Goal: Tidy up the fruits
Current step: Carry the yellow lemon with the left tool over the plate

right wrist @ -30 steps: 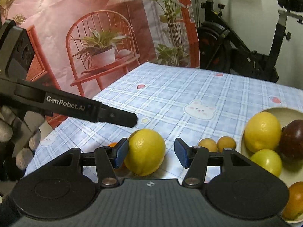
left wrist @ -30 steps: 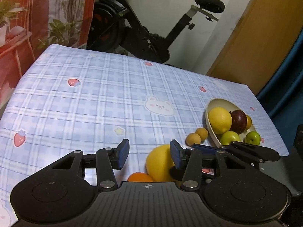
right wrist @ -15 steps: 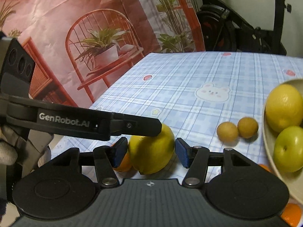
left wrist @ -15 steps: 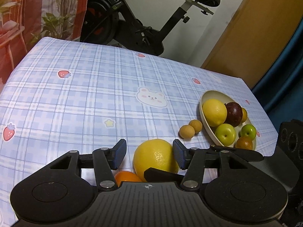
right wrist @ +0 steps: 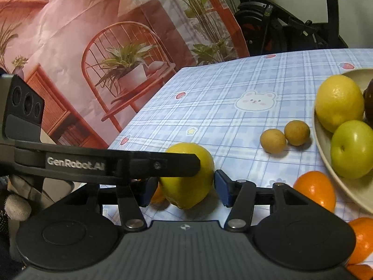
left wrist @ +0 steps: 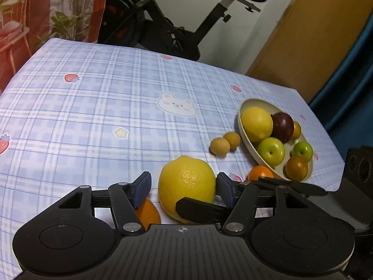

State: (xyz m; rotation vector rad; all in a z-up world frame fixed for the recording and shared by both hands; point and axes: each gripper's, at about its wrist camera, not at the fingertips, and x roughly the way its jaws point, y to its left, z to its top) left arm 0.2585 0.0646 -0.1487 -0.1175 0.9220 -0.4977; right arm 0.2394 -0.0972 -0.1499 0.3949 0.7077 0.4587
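A large yellow lemon lies on the checked tablecloth, between the open fingers of my left gripper. It also shows in the right wrist view, between the open fingers of my right gripper. Neither gripper's pads touch it. A finger of the right gripper crosses in front of the lemon in the left wrist view. A beige bowl at the right holds a lemon, a dark plum, two green apples and small orange fruits. Two small tan fruits lie beside the bowl.
An orange lies under my left gripper's left finger, and another orange lies by the bowl's near rim. More oranges lie at the lower right. An exercise bike stands beyond the table's far edge.
Both grippers have moved in around the lemon. The right wrist view has swung right, so the bowl and an orange beside it loom closer. Both stay open.
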